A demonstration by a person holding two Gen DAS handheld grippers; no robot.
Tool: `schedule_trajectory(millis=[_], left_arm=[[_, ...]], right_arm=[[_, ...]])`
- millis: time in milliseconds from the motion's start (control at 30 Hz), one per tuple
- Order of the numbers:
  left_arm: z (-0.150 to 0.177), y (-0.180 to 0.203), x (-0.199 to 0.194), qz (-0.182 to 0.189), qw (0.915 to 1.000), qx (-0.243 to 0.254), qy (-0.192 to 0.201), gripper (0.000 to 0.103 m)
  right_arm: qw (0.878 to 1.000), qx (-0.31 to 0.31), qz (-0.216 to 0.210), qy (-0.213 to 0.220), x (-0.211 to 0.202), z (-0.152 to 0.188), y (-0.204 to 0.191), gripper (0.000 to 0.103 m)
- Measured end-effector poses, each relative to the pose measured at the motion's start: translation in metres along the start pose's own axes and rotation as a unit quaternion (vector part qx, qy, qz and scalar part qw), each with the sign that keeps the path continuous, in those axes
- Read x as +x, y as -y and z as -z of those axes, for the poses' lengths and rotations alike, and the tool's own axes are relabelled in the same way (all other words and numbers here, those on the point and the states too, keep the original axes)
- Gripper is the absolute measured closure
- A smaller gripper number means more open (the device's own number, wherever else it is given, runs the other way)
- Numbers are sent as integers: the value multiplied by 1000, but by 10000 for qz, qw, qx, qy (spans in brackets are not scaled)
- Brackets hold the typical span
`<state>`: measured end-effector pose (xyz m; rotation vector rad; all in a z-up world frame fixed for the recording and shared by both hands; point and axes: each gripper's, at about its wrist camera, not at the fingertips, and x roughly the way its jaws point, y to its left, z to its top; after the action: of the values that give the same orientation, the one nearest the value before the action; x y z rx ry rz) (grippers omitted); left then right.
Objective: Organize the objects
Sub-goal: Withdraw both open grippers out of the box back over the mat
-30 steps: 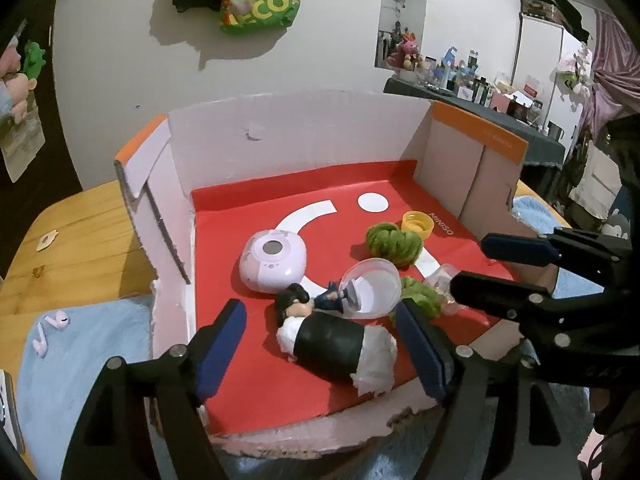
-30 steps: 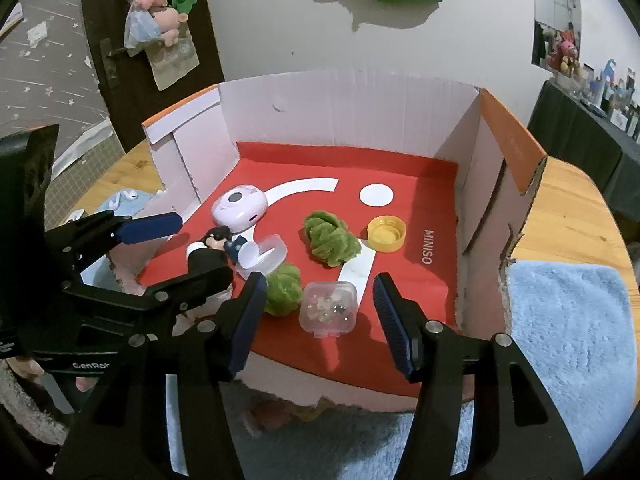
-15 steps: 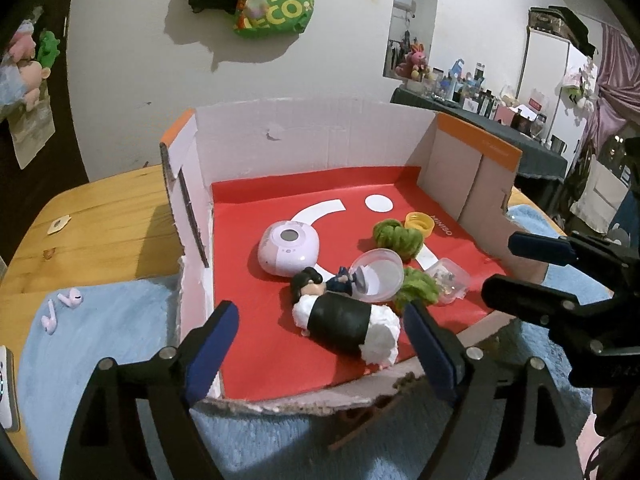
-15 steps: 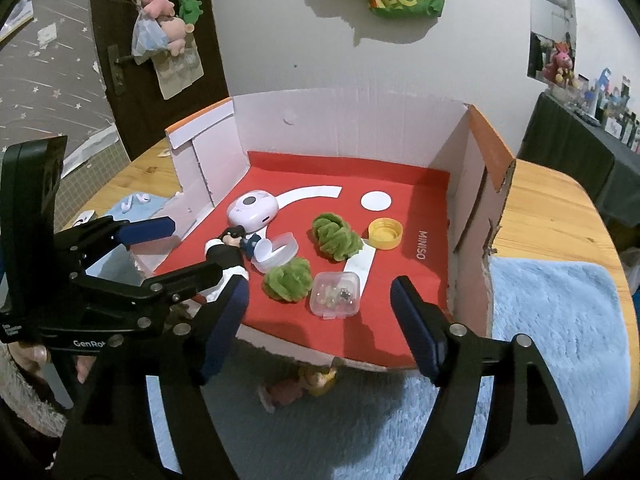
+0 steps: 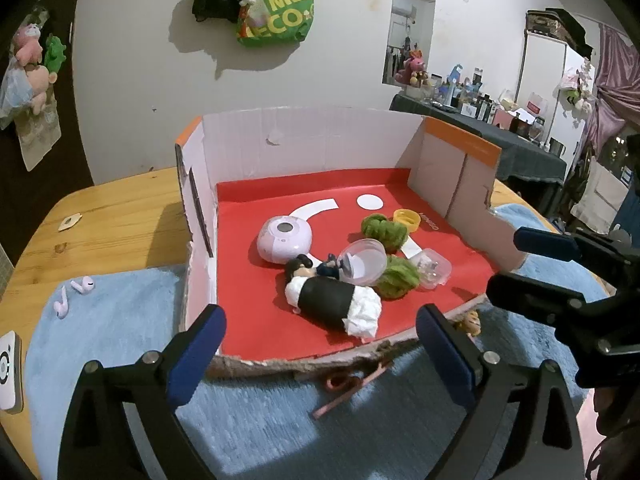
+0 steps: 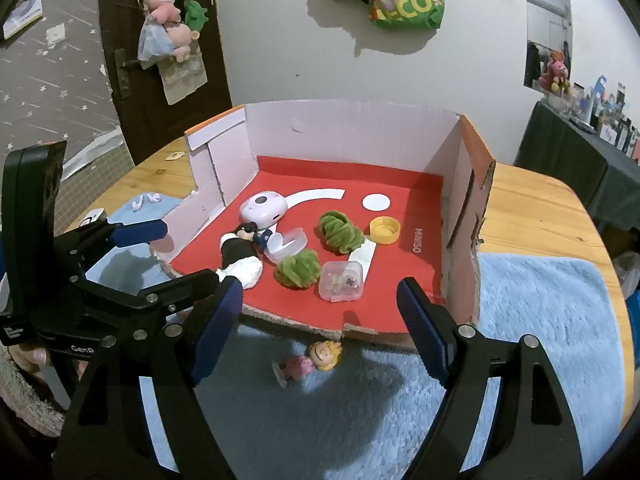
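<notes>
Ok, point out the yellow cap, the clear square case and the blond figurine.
Yellow cap [image 6: 384, 230]: right wrist view, on its open hollow.
Clear case [image 6: 341, 280]: right wrist view, on its lid.
Blond figurine [image 6: 325, 355]: right wrist view, on its head.

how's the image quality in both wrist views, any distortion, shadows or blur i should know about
Left wrist view: strong fisheye bending with dark corners; the green bag throws a hard shadow on the wall; the cardboard box and its contents look sharp. Right wrist view: same curved edges; the small figurine on the blue mat lies in shadow; the far shelves look soft.
</notes>
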<state>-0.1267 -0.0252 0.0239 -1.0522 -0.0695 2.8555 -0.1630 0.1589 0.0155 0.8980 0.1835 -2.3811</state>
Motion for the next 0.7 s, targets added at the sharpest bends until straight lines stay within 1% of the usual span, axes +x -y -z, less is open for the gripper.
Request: schedule_trajectory(millis=[233,300,467,700], left_arm=[[5,3,-10,-3,10000,-34,35,4],[7,3,-11,-11,10000,-52,33,3],[13,5,-14,-11,10000,-74,-7,3],[23,8,-9,11,9998,-106,-165,3]], right_arm=[[10000,-17,-9,36,-9,6,-3,23],[10000,-21,-17,44,-12,8,-3,19],[10000,-81,-19,38,-17,16,-6,19],[9996,-220,-62,-142,-13,31,-6,19]])
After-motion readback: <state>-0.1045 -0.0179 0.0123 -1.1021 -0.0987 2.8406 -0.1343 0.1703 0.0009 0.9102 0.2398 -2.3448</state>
